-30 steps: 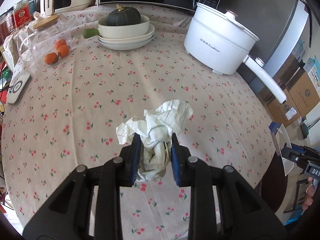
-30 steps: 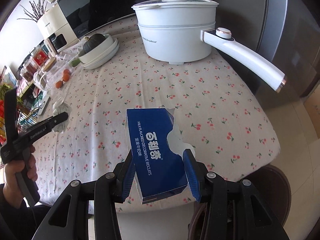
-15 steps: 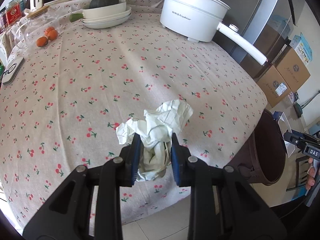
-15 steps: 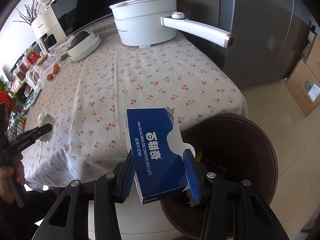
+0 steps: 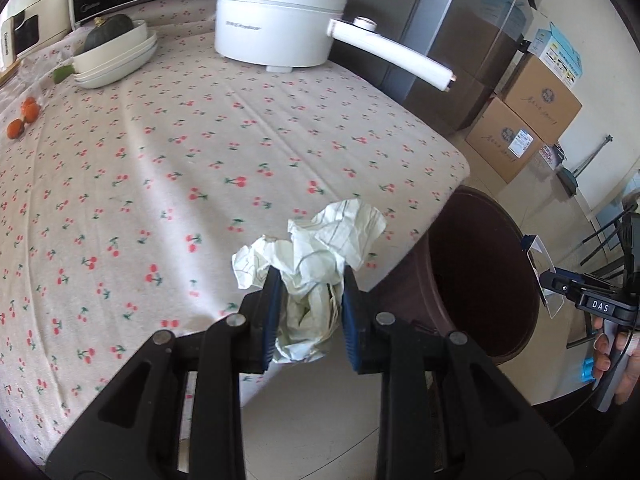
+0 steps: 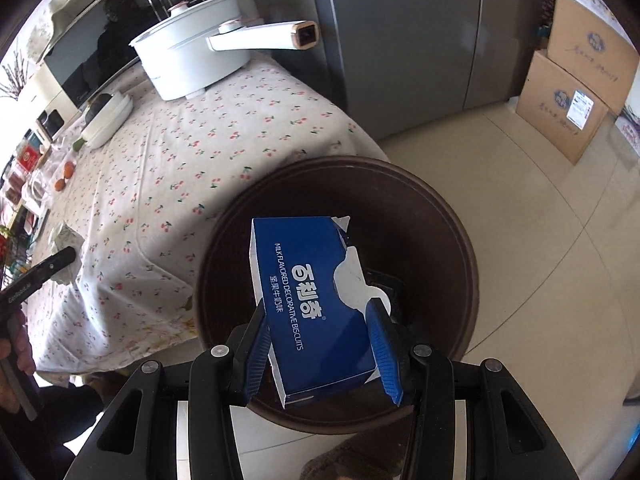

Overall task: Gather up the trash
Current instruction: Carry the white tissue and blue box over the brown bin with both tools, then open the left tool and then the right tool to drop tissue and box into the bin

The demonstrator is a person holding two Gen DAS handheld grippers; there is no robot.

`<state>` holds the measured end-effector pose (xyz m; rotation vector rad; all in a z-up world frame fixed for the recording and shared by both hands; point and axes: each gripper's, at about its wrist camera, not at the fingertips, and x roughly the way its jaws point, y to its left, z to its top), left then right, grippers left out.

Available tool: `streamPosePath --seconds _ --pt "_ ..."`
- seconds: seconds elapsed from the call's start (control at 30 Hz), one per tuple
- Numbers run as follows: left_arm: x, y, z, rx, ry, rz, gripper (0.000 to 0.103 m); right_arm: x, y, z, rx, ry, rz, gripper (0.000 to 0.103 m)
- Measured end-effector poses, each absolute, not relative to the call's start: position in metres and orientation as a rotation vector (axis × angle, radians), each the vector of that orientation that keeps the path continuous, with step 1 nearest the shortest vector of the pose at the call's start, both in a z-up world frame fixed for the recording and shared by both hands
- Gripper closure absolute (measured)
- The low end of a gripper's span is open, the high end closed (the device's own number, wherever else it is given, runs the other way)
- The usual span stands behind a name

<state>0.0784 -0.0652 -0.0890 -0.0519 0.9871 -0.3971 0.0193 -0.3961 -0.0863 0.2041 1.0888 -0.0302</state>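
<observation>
My left gripper (image 5: 308,308) is shut on a crumpled ball of white paper (image 5: 316,264), held above the table's corner, just left of the dark brown trash bin (image 5: 480,280). In the right wrist view my right gripper (image 6: 320,332) is shut on a torn blue biscuit box (image 6: 308,304) and hangs straight over the open mouth of the trash bin (image 6: 448,216). The left gripper with its paper (image 6: 62,236) shows small at that view's left edge. The right gripper's tip (image 5: 560,284) appears at the right of the left wrist view, beyond the bin.
The table with a cherry-print cloth (image 5: 180,152) carries a white pot with a long handle (image 5: 280,16), stacked white dishes with a dark squash (image 5: 116,52) and small oranges (image 5: 24,116). Cardboard boxes (image 6: 568,88) and a grey fridge (image 6: 400,40) stand on the tiled floor beyond the bin.
Both grippers swept off the table toward the bin. The biscuit box went from above the cloth to above the bin's mouth; the paper ball reached the table's corner beside it. Both grips are unchanged.
</observation>
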Motion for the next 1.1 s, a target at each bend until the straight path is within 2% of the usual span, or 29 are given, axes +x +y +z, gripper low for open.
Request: streamPosePath --seconds 0.4,0.63,0.7,0.77,0.83,1.1 --pt "0.075 -0.183 -0.096 -0.020 1.010 -0.623 0.074 -0.003 -0.448 -0.093 0.281 1.084 -0.092 0.055" --pt "0.075 -0.216 -0.110 -0.008 1.033 -0.704 0.072 -0.004 -0.457 -0.097 0.288 1.095 -0.103 0.055" --pt "0.076 -0.218 -0.113 -0.003 1.042 -0.716 0.065 -0.004 -0.459 -0.098 0.289 1.099 -0.108 0.055" --pt "0.077 -0.218 -0.112 0.008 1.040 -0.706 0.048 -0.002 -0.460 -0.100 0.291 1.105 -0.113 0.055" --pt "0.076 -0.216 -0.108 0.016 1.015 -0.672 0.023 -0.002 -0.462 -0.102 0.292 1.111 -0.115 0.055" --pt "0.076 -0.197 -0.108 0.039 1.024 -0.581 0.017 0.003 -0.457 -0.105 0.282 1.125 -0.114 0.055"
